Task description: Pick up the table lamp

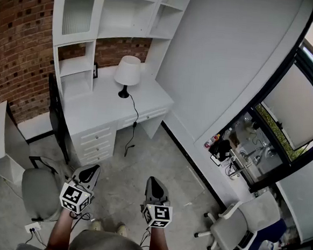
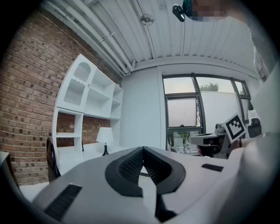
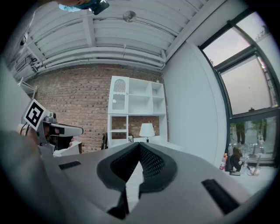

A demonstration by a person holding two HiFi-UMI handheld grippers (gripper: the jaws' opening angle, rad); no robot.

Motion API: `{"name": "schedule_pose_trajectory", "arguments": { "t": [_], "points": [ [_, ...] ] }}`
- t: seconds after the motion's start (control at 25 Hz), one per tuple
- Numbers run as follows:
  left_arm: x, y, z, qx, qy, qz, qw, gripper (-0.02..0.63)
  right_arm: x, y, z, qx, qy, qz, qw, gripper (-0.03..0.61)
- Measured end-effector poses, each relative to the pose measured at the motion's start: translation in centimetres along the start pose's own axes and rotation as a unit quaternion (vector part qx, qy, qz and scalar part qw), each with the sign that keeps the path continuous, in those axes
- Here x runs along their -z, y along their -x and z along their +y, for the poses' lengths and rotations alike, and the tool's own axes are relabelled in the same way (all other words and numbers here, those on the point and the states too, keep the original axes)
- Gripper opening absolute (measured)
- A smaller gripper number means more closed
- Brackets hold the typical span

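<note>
White lamp (image 1: 127,72) stands on the tabletop (image 1: 99,112), well apart from the left tongs (image 1: 90,169) and right tongs (image 1: 153,182), both closed and empty.

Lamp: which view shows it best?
Head view: the lamp stands whole on the desk, shade and black base clear. The left gripper view shows the lamp small and distant above the jaws; in the right gripper view the lamp is likewise tiny.

White lamp (image 1: 127,71), white desk (image 1: 101,111), red brick wall (image 1: 17,41)
</note>
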State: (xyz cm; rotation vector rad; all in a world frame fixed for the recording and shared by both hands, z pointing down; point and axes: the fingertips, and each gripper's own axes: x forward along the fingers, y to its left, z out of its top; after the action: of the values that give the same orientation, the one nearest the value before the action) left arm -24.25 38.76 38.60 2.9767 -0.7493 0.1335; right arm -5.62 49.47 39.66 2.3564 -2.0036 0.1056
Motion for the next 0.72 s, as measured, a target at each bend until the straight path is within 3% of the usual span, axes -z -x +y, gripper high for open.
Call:
{"name": "schedule_pose_trajectory", "arguments": {
  "t": [0.72],
  "points": [
    [-0.6,-3.1,-3.4,-0.005,0.003,0.002,1.0000,0.002,0.2,0.6,-3.6,-0.021,-0.006,0.001,1.000,0.023]
  ]
}}
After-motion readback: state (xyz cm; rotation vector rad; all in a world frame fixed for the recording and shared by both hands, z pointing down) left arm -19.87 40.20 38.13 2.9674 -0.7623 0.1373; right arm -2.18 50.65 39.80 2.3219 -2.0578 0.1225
